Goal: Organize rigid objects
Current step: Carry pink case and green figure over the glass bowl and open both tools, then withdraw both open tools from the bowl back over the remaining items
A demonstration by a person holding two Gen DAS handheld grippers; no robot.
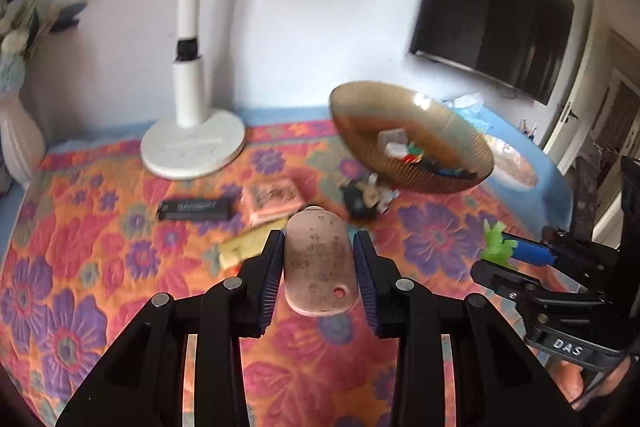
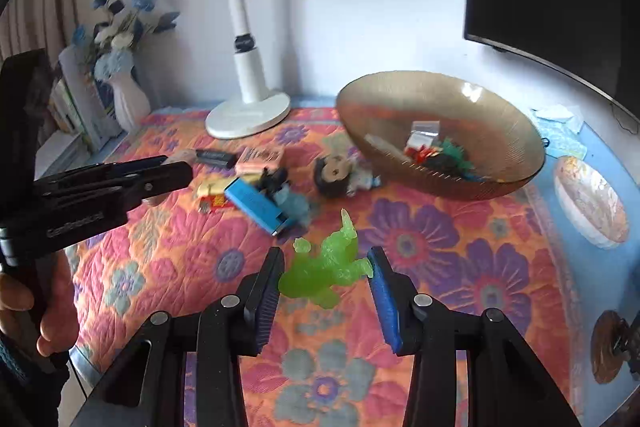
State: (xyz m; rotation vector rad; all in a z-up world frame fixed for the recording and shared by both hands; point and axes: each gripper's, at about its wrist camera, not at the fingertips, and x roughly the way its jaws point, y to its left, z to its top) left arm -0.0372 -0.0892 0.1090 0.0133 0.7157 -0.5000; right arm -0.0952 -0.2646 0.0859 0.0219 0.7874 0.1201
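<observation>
- The amber bowl sits tilted at the far right of the floral cloth, its open mouth facing the near side
- Ahead of it a doll, a blue block and small boxes crowd the middle
- The white lamp base and vase block the back (against the wall)
- The near cloth lies bare
- A pale dish stands right of the bowl
</observation>
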